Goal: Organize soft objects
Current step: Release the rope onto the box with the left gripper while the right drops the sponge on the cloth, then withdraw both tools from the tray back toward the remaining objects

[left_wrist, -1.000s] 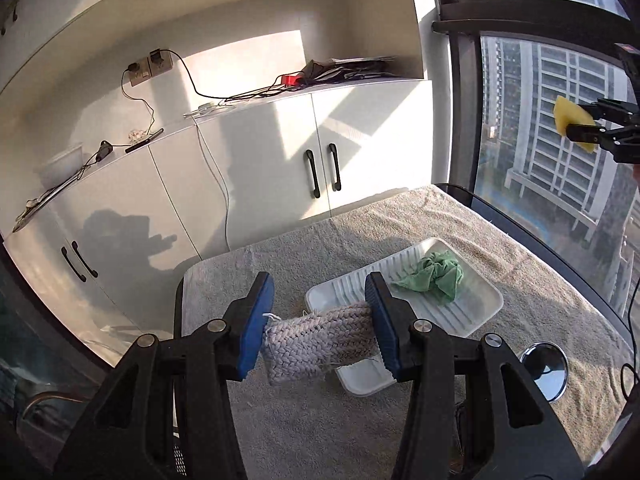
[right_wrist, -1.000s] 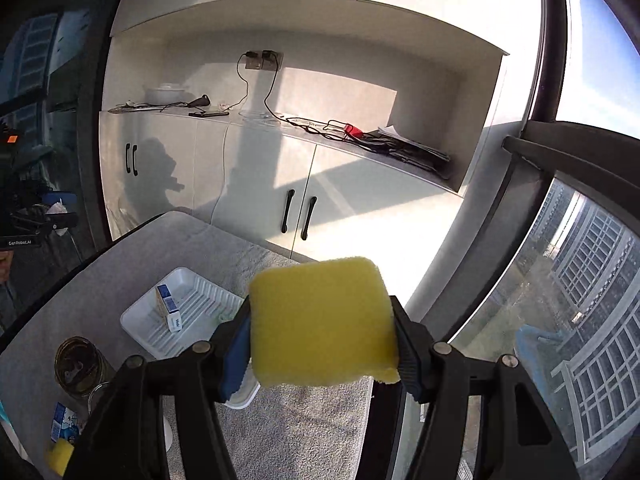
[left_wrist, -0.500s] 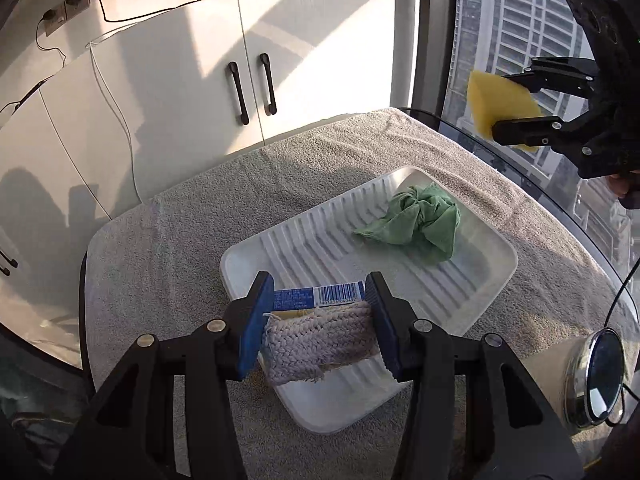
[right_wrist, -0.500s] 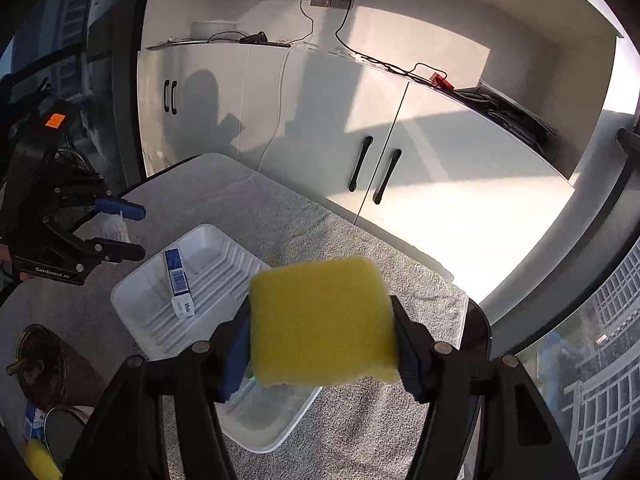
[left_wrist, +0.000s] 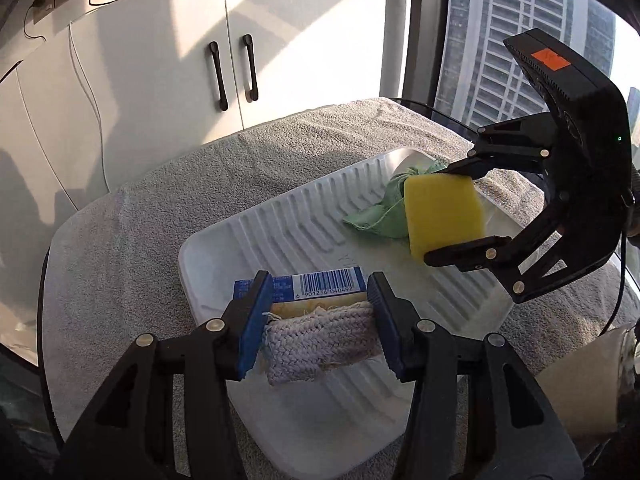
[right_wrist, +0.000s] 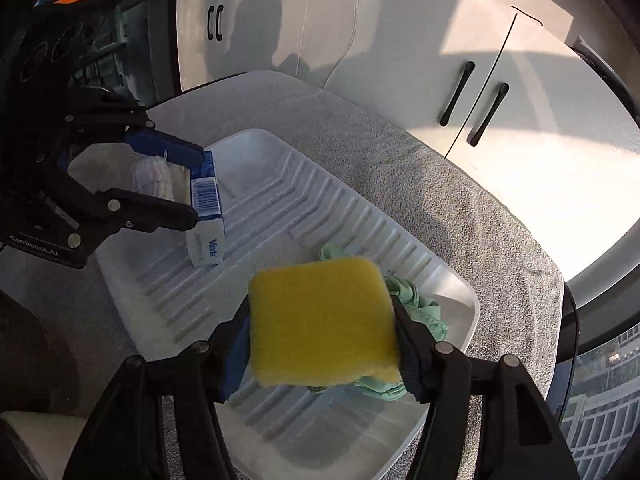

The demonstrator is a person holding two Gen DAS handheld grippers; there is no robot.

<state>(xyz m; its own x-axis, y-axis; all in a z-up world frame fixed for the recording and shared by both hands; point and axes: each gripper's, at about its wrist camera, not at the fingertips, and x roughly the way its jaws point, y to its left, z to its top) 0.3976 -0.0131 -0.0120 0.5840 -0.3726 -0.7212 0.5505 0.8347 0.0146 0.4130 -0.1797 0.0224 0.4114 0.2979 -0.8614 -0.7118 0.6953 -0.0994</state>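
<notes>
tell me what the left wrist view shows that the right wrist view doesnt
Only the left wrist view: tower blocks through the window, and the barcode side of the tissue pack facing the camera.

Only the right wrist view: a person's shadow on the cabinet, and the pack's "Vinda" end.

Both: the white ribbed tray on the grey towel, the green cloth in it, the left tool gripping the woven cloth, and the right tool gripping the yellow sponge.

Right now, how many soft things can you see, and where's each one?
3. A yellow sponge in the right claw above the white tray, a knitted cloth in the left claw, and a green cloth lying in the tray. More may be hidden.
</notes>
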